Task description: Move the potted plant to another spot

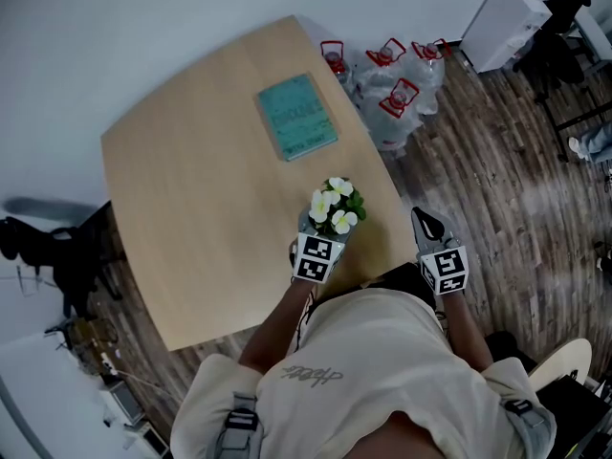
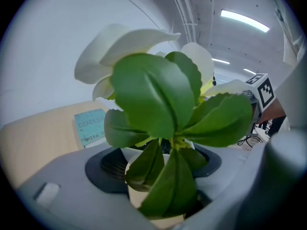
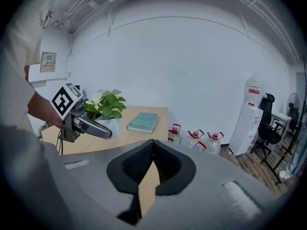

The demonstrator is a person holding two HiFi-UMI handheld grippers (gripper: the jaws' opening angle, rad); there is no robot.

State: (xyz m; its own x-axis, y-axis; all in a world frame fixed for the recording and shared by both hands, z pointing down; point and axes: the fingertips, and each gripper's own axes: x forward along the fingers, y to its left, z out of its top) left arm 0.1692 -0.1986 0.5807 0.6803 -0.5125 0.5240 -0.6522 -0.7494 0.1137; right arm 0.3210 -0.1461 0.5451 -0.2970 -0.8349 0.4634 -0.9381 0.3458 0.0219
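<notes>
While the left tongs (image 2: 156,186) clamp the potted plant (image 1: 333,208) by its pot, at the bench's (image 1: 191,218) near right edge, right tongs (image 3: 152,147) closed and empty, beyond that edge, teal book (image 1: 296,116) farther back.

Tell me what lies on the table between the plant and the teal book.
Nothing. The head view shows only bare table between the plant and the book.

Teal book (image 1: 297,116) on wooden table (image 1: 191,208), water jugs (image 1: 387,75) on floor (image 1: 478,189), white dispenser (image 1: 505,17)
</notes>
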